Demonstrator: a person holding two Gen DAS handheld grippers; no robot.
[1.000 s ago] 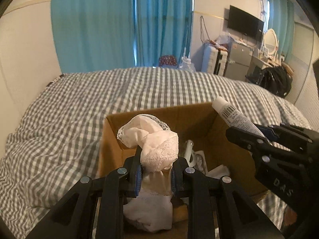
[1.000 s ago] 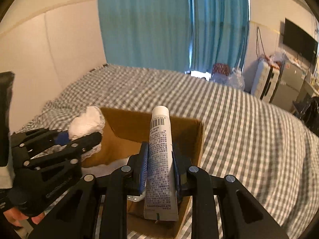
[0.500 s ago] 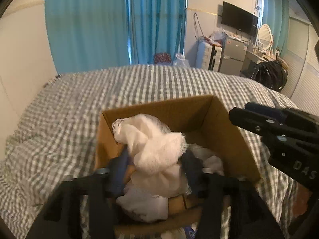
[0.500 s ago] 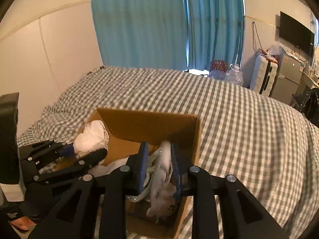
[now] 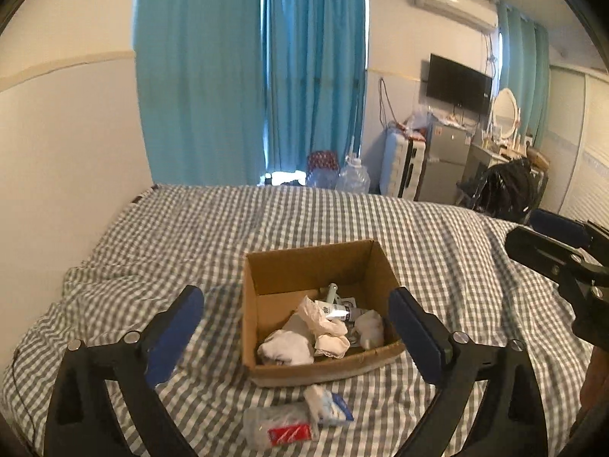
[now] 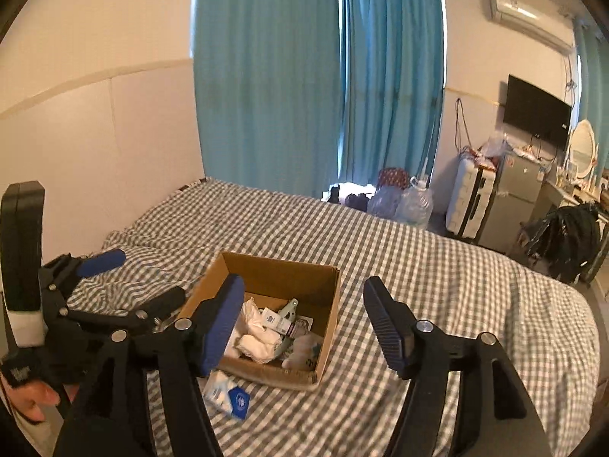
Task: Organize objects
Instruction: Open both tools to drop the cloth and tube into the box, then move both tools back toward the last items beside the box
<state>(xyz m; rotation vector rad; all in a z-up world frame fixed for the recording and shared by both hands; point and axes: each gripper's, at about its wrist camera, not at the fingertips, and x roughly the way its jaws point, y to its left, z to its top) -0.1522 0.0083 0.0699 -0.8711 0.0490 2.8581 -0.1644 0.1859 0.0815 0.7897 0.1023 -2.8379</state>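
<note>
Checked bed (image 5: 190,236): box (image 5: 316,266) w/ cloths, tube inside. We've both grippers, left (image 5: 297,327) & right (image 6: 304,320), fingers spread, empty. Packets (image 5: 300,415) in front left to box.

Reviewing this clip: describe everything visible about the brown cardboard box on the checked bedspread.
The brown cardboard box is open-topped with plain, unprinted walls and sits upright on the grey-and-white checked bedspread. Inside lies a loose jumble: crumpled white cloth, a white tube and other small items too tangled to identify. Small packets lie on the bedspread just outside its near wall. Neither gripper touches it.
</note>
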